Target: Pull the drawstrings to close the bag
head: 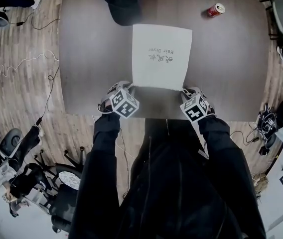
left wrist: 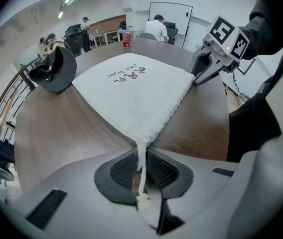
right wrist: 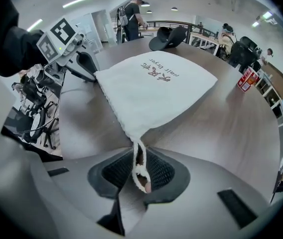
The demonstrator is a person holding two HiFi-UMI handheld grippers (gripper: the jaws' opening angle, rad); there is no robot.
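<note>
A flat white drawstring bag [head: 161, 56] with printed lettering lies on the brown table [head: 89, 59], its open end toward me. My left gripper [head: 129, 87] is at the bag's near left corner, and in the left gripper view its jaws [left wrist: 141, 156] are shut on the white drawstring [left wrist: 141, 166] that comes out of that corner. At the near right corner, my right gripper [head: 185, 90] has its jaws [right wrist: 139, 158] shut on the looped drawstring [right wrist: 134, 167] there. Both cords run taut from the bag [left wrist: 131, 91] into the pads.
A black cap [head: 124, 1] sits at the table's far edge beyond the bag, and a red can [head: 214, 10] lies at the far right. Cables [head: 27, 63] trail over the wooden floor on the left. Chairs and people are around the room.
</note>
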